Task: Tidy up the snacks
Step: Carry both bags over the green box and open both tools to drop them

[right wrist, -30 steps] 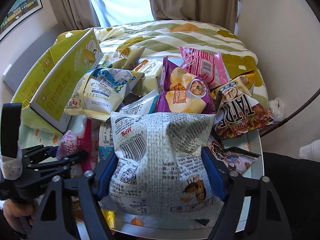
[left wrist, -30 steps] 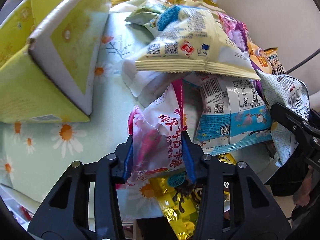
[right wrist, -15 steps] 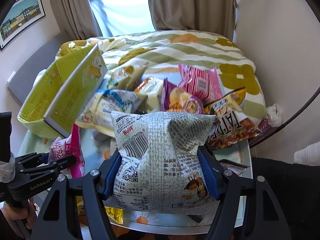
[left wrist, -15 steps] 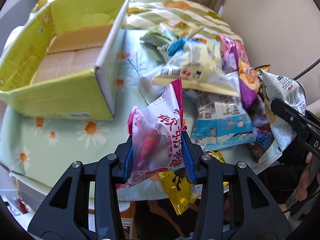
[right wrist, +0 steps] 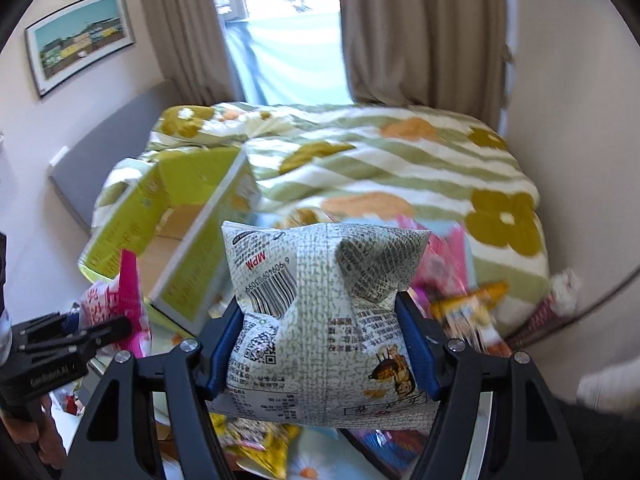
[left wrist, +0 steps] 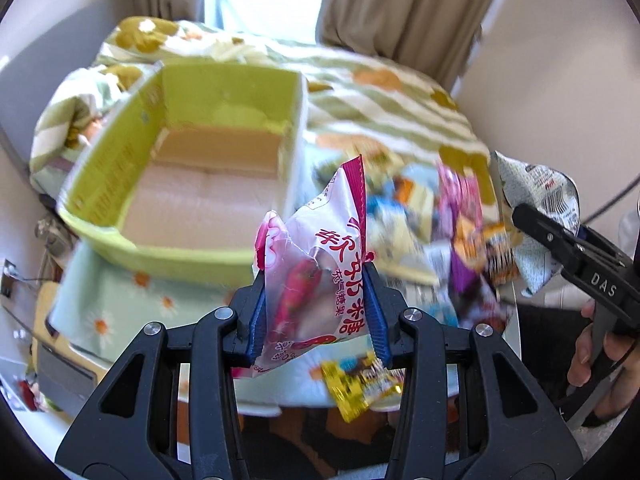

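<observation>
Presently, step in hand: both packets are lifted off the pile and carried toward the box, judged from how they hang above the table.
Left gripper (left wrist: 316,312): clenched on the pink candy bag (left wrist: 316,276), which stands upright between the blue pads, in the air just right of the box's near corner.
Right gripper (right wrist: 320,354): clenched on the grey-patterned snack bag (right wrist: 320,312), puffed, barcode side facing the camera, held above the table edge.
Green cardboard box (left wrist: 192,184): open, its floor bare as far as visible, on the daisy-print tablecloth (left wrist: 120,300).
Next move: probably swing each packet left over the box opening, lower it and let go, one after the other.
Surroundings: snack pile (left wrist: 440,232), blurred, right of the box; a yellow packet (left wrist: 360,384) at the near table edge; bed with flowered blanket (right wrist: 400,160) behind.
Obstacles: the raised box flap (right wrist: 208,256) stands between the right gripper and the opening; the two grippers are near each other.
</observation>
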